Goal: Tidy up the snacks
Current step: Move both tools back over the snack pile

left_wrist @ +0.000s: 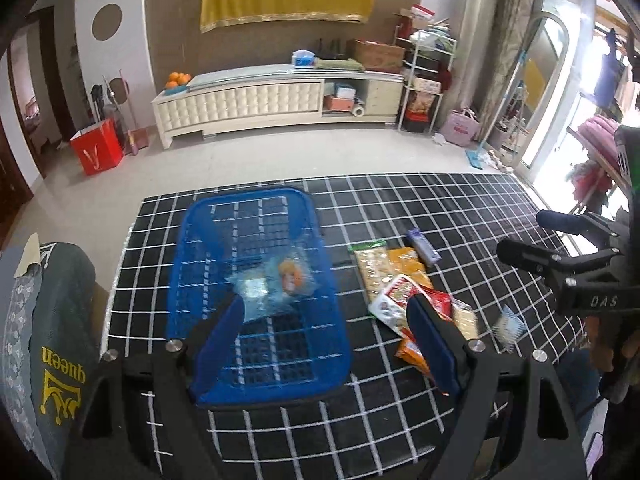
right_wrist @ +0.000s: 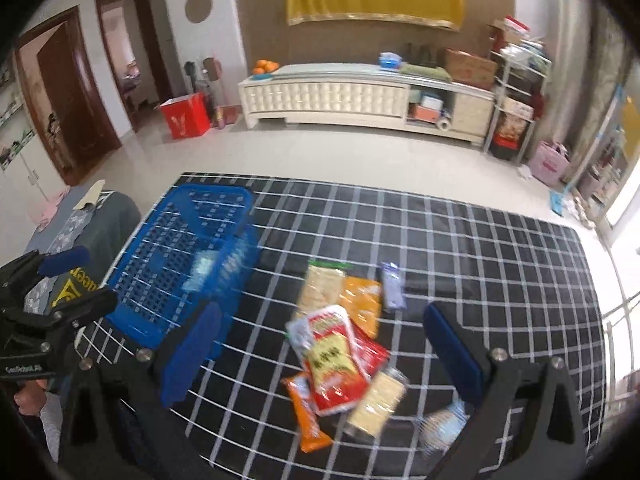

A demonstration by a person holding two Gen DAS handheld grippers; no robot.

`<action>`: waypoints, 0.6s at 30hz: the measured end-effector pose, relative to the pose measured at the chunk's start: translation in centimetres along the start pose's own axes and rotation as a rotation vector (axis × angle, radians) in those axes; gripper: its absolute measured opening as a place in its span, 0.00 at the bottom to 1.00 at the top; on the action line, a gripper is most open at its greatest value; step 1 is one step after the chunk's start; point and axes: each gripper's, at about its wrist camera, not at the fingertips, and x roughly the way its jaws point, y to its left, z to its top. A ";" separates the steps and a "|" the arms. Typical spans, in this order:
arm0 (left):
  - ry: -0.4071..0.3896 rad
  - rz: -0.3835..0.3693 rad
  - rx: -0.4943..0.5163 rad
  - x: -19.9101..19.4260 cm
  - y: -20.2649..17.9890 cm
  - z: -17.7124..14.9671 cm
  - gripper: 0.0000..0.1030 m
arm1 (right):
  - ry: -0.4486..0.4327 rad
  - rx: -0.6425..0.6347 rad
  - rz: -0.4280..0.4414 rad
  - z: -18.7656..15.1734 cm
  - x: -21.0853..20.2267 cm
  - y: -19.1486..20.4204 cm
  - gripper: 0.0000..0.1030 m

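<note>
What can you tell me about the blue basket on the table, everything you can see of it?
The blue basket looks like moulded plastic, rectangular with rounded corners, a solid rim and walls and floor of open lattice. It sits upright on the black-and-white checked tablecloth, left of the loose snack pile and apart from it. Inside lies one clear-wrapped snack with an orange print; otherwise it holds nothing visible. The left gripper hangs open above its near end; contact cannot be judged.
</note>
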 end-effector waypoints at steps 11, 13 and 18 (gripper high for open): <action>0.052 -0.069 0.032 2.5 -7.1 -3.4 0.86 | 0.039 0.069 -0.067 -5.6 -1.2 -5.7 0.99; 0.059 -0.079 0.048 3.0 -8.3 -3.9 0.92 | 0.059 0.085 -0.071 -6.7 -0.7 -6.8 0.99; 0.095 -0.104 0.071 5.2 -10.8 -5.1 1.00 | 0.109 0.115 -0.083 -8.9 0.6 -8.7 0.99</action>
